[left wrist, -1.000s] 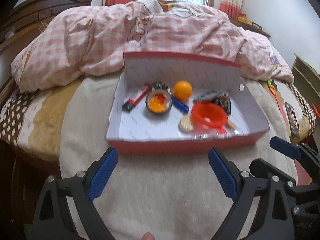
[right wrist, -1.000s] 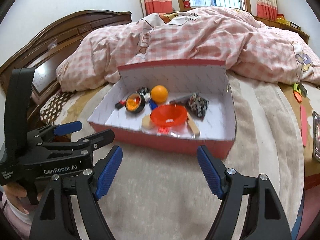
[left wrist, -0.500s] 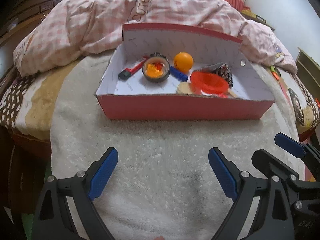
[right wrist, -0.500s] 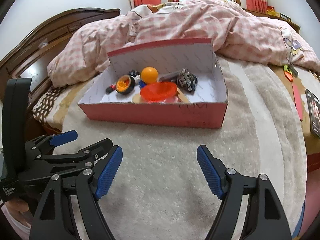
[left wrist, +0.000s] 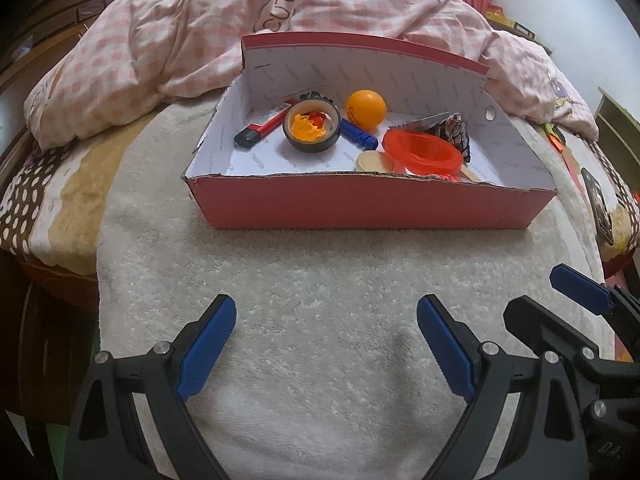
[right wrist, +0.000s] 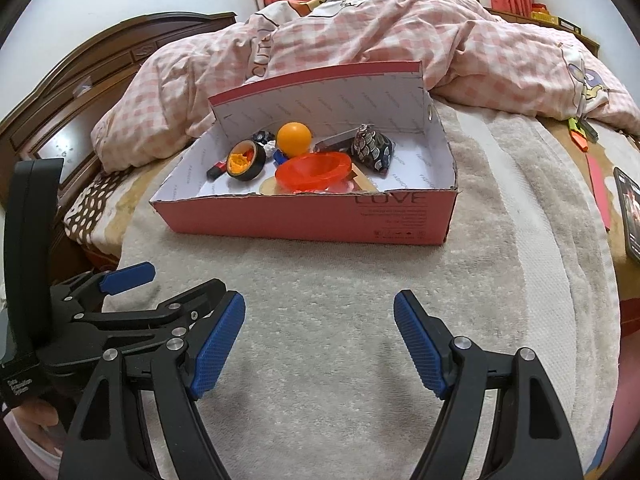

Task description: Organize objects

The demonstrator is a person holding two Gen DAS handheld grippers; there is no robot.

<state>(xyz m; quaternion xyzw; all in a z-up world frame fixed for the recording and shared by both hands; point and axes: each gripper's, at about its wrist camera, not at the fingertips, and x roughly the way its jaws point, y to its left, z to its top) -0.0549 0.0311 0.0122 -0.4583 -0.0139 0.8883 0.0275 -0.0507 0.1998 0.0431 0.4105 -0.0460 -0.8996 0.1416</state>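
Note:
A red cardboard box [left wrist: 360,206] [right wrist: 304,220] with a white inside stands on a white towel [left wrist: 320,300] on the bed. In it lie an orange ball [left wrist: 366,106] [right wrist: 294,138], a red bowl [left wrist: 422,152] [right wrist: 316,170], a black tape roll holding orange bits [left wrist: 312,130] [right wrist: 244,160], a red-and-black lighter [left wrist: 262,130], a blue pen [left wrist: 358,134] and a dark patterned pouch [left wrist: 452,136] [right wrist: 370,148]. My left gripper [left wrist: 326,344] and right gripper [right wrist: 320,340] are both open and empty, side by side over the towel, short of the box.
A pink checked duvet [left wrist: 320,8] is heaped behind the box. A dark wooden headboard [right wrist: 80,92] stands at the left. A phone [right wrist: 628,208] and small orange items [right wrist: 580,136] lie at the bed's right edge.
Both grippers have drawn back from the box and dropped lower, so the box sits farther away and more towel shows. Both stay open. The box contents have not moved.

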